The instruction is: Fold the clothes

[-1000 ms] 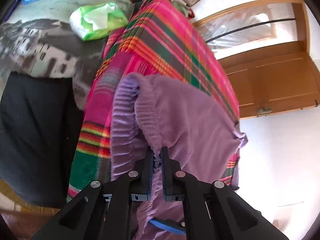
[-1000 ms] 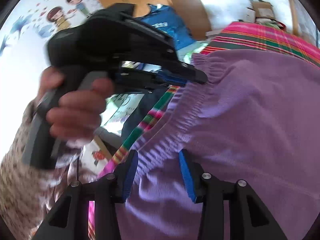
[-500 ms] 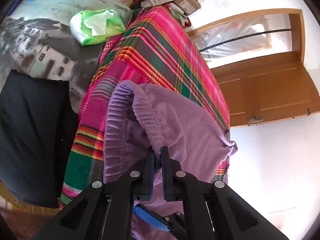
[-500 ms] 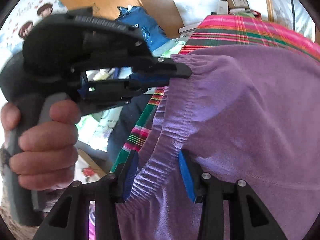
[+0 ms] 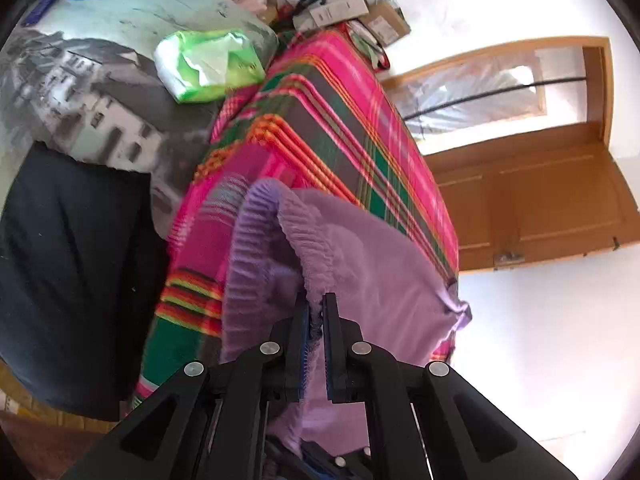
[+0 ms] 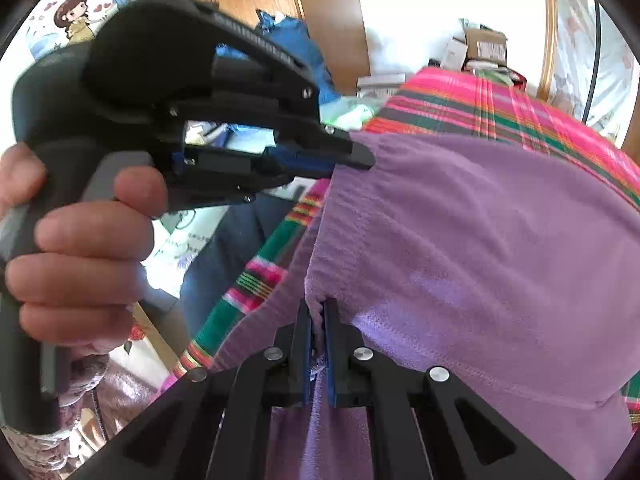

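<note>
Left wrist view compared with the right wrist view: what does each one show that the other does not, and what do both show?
Only the left wrist view shows the green tissue pack and black cloth. Only the right wrist view shows the person's left hand holding the left gripper, and a cartoon wall sticker. Both show the purple knitted garment on the pink plaid blanket; each gripper, including the right gripper, is shut on its ribbed waistband.

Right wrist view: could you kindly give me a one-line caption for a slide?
Both tools, right and left, pinch the waistband of a purple garment over a plaid cloth.
</note>
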{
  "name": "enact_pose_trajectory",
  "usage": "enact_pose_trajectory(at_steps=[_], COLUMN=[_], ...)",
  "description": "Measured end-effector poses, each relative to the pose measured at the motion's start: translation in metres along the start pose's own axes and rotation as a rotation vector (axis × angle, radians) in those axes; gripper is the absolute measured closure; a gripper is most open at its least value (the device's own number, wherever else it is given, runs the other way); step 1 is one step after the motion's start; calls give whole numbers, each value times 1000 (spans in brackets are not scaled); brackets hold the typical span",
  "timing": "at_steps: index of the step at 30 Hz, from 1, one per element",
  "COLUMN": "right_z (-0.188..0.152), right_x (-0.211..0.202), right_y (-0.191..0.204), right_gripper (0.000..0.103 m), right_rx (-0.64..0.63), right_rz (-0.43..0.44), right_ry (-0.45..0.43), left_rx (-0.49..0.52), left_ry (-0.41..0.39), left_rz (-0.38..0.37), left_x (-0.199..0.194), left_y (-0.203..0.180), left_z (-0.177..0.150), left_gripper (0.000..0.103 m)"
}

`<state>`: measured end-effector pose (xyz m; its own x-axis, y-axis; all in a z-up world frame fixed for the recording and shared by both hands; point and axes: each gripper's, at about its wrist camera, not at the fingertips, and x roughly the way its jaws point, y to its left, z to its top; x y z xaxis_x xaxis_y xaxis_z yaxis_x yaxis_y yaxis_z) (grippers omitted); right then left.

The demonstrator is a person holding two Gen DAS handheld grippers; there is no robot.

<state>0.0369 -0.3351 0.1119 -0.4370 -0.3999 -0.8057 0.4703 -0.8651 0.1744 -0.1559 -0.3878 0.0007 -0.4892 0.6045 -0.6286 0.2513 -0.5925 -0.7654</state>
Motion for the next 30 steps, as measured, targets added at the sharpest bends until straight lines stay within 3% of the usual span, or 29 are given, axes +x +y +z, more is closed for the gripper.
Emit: enact_pose_trajectory(at_steps=[3, 6, 16, 19, 23, 28, 30], right_z=[6, 4, -4, -6, -5, -11, -15], right_x=[0, 17, 26, 30, 23, -2, -5], right_y=[8, 17, 44, 49, 39, 14, 9], right_gripper=[97, 97, 95, 94, 92, 74, 72], right_rx=[-59, -132, -302, -333, -291, -195, -187], right_rz=[-44, -98, -244, -281, -232, -139, -128], right_ry=[-27, 14, -18, -23, 8, -2, -2], left_rx=[0, -15, -73, -36, 16, 45, 33], left_ry=[-10, 3, 13, -1, -29, -96, -111], left_rz=[13, 55, 43, 92, 176, 239, 250], left_x=[-1, 6, 13, 12, 4, -23, -32], left_y=[3, 12, 32, 23, 12, 3, 3], left_z=[3, 3, 1, -2, -9, -23, -30], left_gripper=[97, 97, 96, 94, 88, 79, 79])
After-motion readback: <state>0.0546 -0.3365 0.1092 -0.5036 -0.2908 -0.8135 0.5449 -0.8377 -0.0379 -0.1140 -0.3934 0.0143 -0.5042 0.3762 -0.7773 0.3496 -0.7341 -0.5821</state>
